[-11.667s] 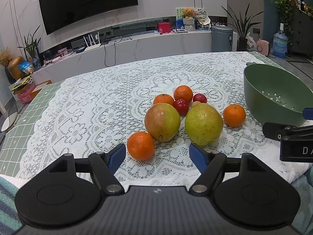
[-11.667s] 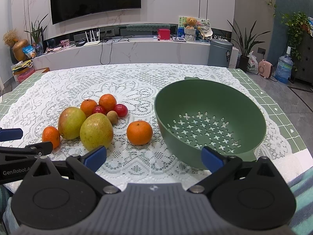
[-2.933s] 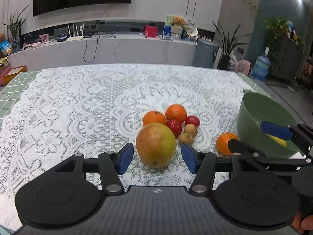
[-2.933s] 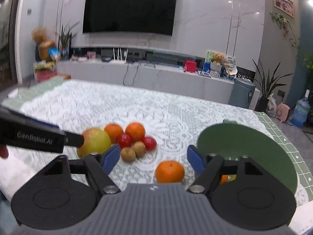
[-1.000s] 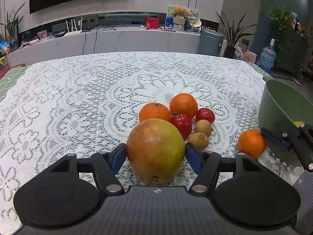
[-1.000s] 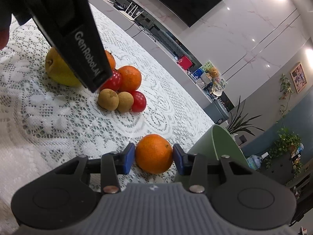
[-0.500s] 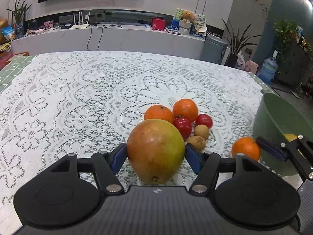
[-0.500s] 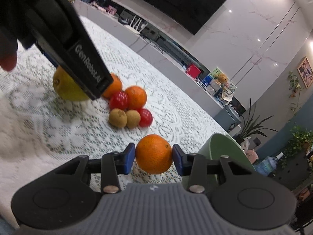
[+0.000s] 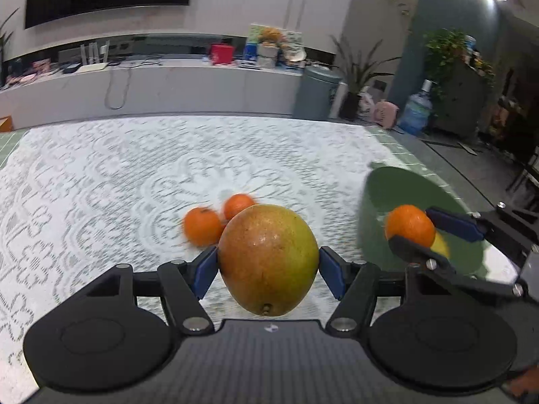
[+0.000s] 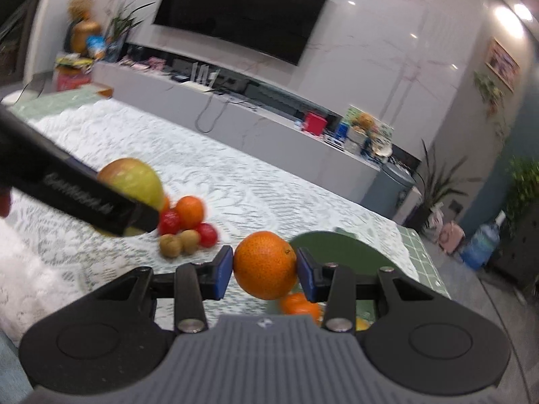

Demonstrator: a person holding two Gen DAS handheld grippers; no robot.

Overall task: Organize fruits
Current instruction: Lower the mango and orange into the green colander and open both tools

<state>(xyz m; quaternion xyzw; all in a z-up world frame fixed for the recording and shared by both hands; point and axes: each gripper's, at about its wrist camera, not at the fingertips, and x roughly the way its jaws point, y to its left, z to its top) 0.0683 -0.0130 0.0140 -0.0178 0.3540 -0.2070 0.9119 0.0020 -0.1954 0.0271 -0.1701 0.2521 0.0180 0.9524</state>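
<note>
In the left wrist view the large red-green mango (image 9: 268, 260) covers the small fruits behind it, leaving two blurred round oranges (image 9: 202, 226) partly showing. The round green plastic colander (image 9: 387, 195) is smeared by motion, its inside mostly masked by the black right gripper (image 9: 416, 235). In the right wrist view the black left gripper (image 10: 111, 198) hides much of the mango, its lettering unreadable, and the colander's contents are cut off behind the grey gripper body (image 10: 266, 353).

Not much can be read here, tbh. White lettering is seen on the side of the left gripper (image 10: 81, 198) in the right wrist view, but it's smeared by blur and can't be made out. Nothing else legible is found, shelf boxes included.
</note>
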